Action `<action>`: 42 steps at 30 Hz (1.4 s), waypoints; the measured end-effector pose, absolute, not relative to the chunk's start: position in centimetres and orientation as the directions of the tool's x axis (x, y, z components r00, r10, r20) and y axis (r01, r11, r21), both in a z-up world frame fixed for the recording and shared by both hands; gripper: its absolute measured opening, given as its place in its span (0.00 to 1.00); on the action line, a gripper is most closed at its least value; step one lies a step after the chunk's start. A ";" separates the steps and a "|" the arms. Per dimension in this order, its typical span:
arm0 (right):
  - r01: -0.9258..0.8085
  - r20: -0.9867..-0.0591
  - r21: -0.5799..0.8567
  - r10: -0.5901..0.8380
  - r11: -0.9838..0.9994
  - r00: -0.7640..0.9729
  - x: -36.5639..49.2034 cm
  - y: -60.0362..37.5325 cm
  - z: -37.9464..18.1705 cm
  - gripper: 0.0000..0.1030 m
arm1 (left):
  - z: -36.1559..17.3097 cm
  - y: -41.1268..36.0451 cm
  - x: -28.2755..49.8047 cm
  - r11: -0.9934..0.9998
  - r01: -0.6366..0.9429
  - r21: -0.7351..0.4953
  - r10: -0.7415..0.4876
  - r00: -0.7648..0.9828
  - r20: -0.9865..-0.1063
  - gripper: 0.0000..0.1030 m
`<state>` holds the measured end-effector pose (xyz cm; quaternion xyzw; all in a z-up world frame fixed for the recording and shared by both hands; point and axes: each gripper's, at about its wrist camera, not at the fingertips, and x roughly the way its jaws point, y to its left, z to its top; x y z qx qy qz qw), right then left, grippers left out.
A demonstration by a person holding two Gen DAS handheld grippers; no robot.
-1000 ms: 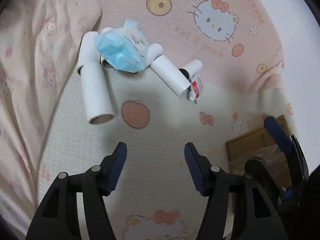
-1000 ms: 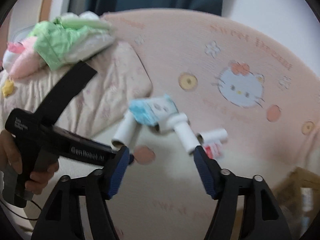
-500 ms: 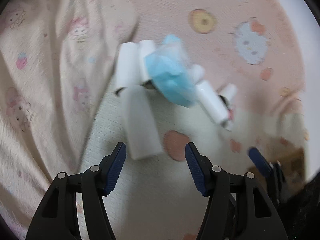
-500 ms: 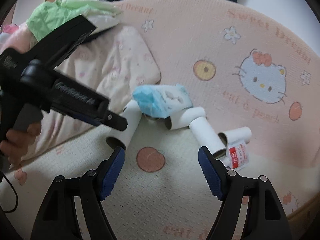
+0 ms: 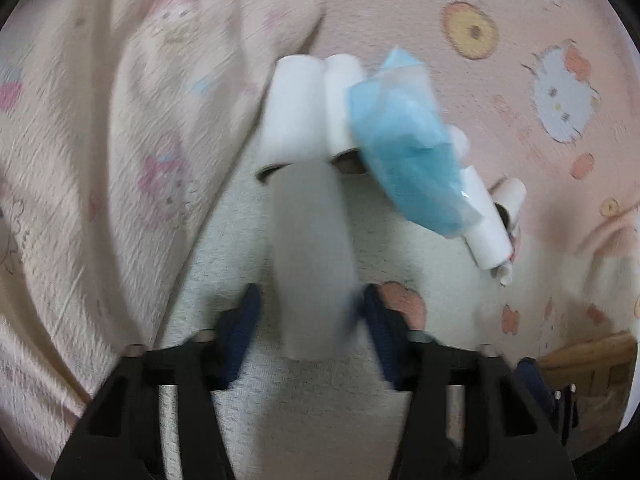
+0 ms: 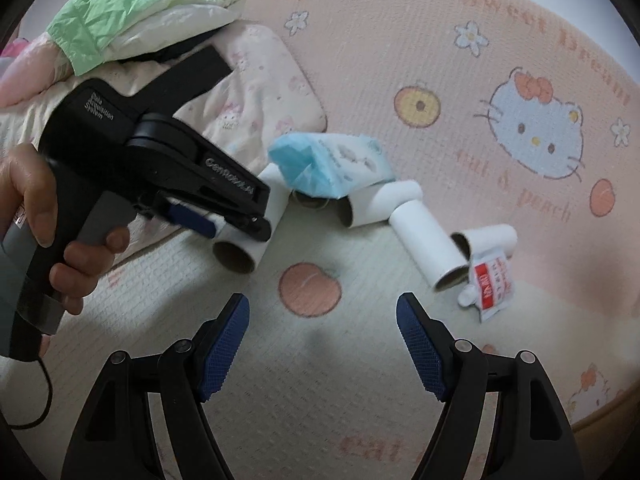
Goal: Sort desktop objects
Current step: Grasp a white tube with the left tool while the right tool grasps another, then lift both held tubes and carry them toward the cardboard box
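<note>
Several white cardboard tubes lie on a cat-print mat (image 6: 460, 80). The nearest tube (image 5: 312, 240) lies lengthwise between the blue pads of my left gripper (image 5: 310, 316), whose jaws are closing. A thin gap still shows at the left pad. In the right wrist view the left gripper (image 6: 232, 226) comes down on that tube (image 6: 240, 252) from the left. A blue tissue pack (image 5: 404, 152) (image 6: 332, 168) rests on other tubes (image 6: 380, 200). A red-and-white sachet (image 6: 490, 284) lies at the right. My right gripper (image 6: 322, 336) is open over bare mat.
A pale pink printed blanket (image 5: 100, 160) (image 6: 248, 96) is bunched at the left. Green and white bedding (image 6: 120, 20) is piled behind it. A cardboard box (image 5: 588, 360) stands at the lower right. A person's hand (image 6: 40, 200) holds the left gripper.
My left gripper has come down and forward over the nearest tube, and its jaws have narrowed around it. My right gripper has sunk a little and opened wider.
</note>
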<state>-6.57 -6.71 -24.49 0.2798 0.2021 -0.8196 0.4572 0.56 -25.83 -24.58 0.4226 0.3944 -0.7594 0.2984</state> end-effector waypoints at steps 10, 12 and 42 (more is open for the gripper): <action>0.876 -0.660 -0.046 -0.644 -0.480 -0.387 -4.9 -6.7 -25.1 0.72 | -24.9 -22.3 -0.1 -0.508 0.709 -0.490 0.050 -0.543 -0.838 0.45; 0.872 -0.669 -0.014 -0.643 -0.490 -0.373 -4.6 -6.2 -25.5 0.72 | -25.1 -21.4 -0.4 -0.501 0.684 -0.529 0.098 -0.563 -0.821 0.45; 0.676 -0.805 0.219 -0.522 -0.703 -0.282 -5.3 3.9 -27.3 0.43 | -26.1 -11.9 -4.6 -0.590 0.449 -0.671 0.412 -0.548 -0.728 0.55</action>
